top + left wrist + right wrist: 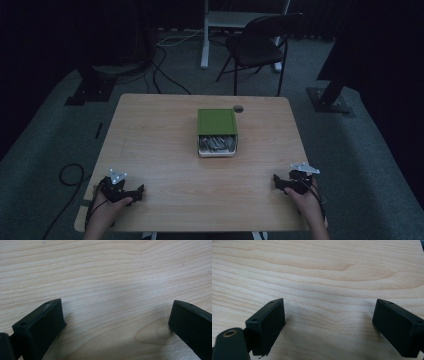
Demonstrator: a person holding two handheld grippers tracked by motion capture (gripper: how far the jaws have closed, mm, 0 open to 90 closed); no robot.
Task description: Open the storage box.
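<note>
the bench (pixel 160 150) is pale wood and takes the middle of the high view. a green box (pixel 216 122) stands a little above the centre of the frame, near the far edge of the bench. its drawer (pixel 217 145) is pulled out toward the lower side of the picture and holds something grey and shiny; what it is i cannot tell. a small round hole (pixel 238 108) is in the bench just beside the upper right corner of the box.

the left claw (pixel 134 194) is at the lower left of the frame, low over the near edge of the bench, held by a hand (pixel 107 212) that comes from the bottom. the right claw (pixel 278 183) is at the lower right, also by the near edge, held by the other hand (pixel 307 202). both are well apart from the box, one on each side.

in the left gripper view the left claw (pixel 116 315) has its jaws wide apart, with bare wood between them. in the right gripper view the right claw (pixel 329 315) is also spread wide, and nothing is between its jaws.

behind the bench, in the upper part of the high view, a dark chair (pixel 260 42) stands on the grey floor (pixel 380 165), and cables (pixel 165 70) lie at the upper left.
</note>
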